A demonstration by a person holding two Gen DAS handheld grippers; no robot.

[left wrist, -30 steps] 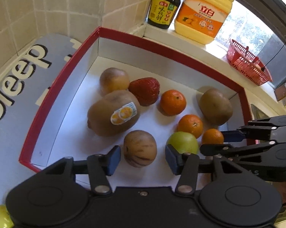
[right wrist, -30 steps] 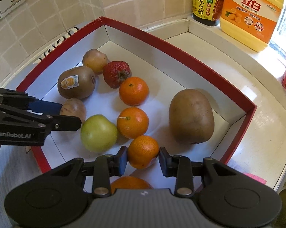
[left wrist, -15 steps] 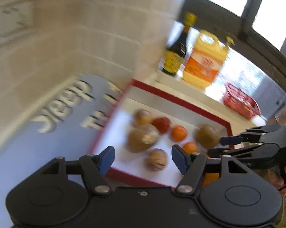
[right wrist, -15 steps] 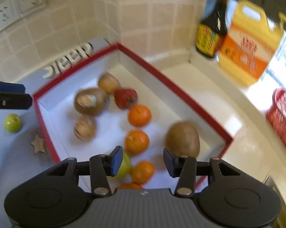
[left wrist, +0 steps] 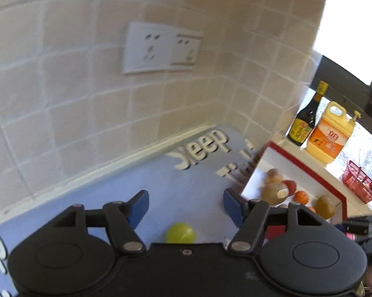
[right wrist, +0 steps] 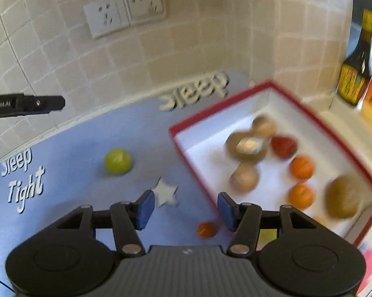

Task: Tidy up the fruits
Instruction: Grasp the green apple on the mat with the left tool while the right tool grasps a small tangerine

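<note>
A red-rimmed white box (right wrist: 193,116) holds several fruits: a stickered kiwi (right wrist: 247,146), a strawberry (right wrist: 283,146), two oranges (right wrist: 301,167), a second kiwi (right wrist: 342,199) and brown round fruits (right wrist: 244,178). On the blue mat (right wrist: 82,148) left of the box lie a green fruit (right wrist: 117,161) and a small orange (right wrist: 206,229). My right gripper (right wrist: 186,209) hovers over the mat by the box's near corner, jaws opening, nothing between them. My left gripper (left wrist: 186,206) is open and empty above the green fruit (left wrist: 180,232). The box (left wrist: 307,165) sits far to its right.
A tiled wall with a double socket (right wrist: 124,12) rises behind the mat. A white star (right wrist: 164,193) lies on the mat. A dark bottle (left wrist: 305,121), a yellow jug (left wrist: 330,133) and a red basket (left wrist: 361,185) stand on the sill beyond the box.
Both grippers have pulled back and up from the box, and their views swung left to the mat and wall. The right jaws spread and left the orange in the box. The left jaws widened.
</note>
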